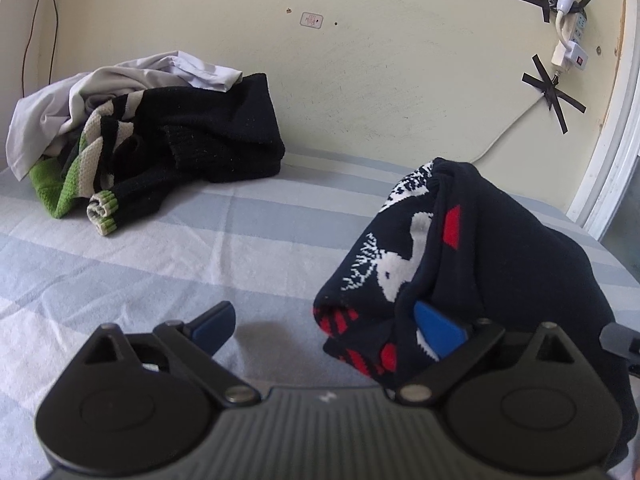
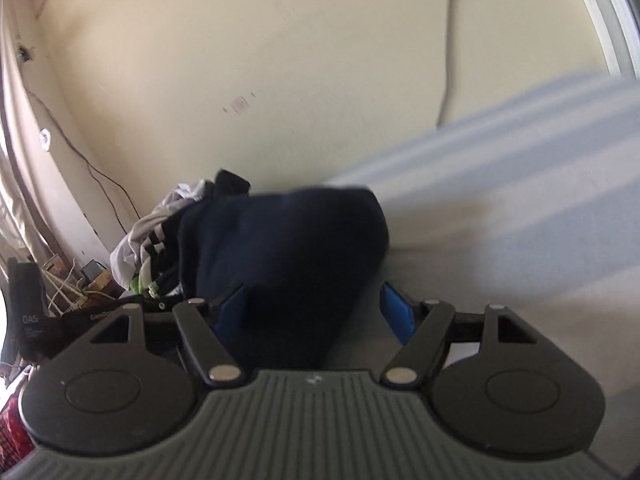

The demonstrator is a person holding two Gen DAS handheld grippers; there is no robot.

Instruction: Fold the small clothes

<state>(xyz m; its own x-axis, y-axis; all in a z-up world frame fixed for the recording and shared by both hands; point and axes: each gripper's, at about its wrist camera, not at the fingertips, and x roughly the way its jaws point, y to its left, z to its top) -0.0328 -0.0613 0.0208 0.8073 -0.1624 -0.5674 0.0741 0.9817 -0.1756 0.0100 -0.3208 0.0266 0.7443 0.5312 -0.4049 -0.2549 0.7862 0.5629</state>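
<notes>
The navy sweater (image 1: 460, 264), knitted with a white reindeer and red patches, sits bunched on the right side of the bed (image 1: 160, 248), well apart from the unfolded pile of clothes (image 1: 148, 140) at the far left against the wall (image 1: 380, 60). Everything in the coming move turns on where that bundle lies from each claw.

For the left claw (image 1: 328, 326), the sweater is off to the right, not between the fingers: the jaws stand wide apart, the left one over bare sheet, while the right fingertip (image 1: 438, 330) is tucked into the near fold of the knit. It grips nothing.

For the right claw (image 2: 316, 312), the bundle (image 2: 288, 256) lies straight ahead, filling the gap between its blue fingers (the view is blurred, so exact contact is hard to judge). The jaws are spread on either side of the cloth; they straddle it but do not look closed on it.

The bundle's long axis runs from near to far, rising toward the wall. My judgement: the right claw is the better placed to close on the garment, and the left needs to shift right before it can pinch an edge.
</notes>
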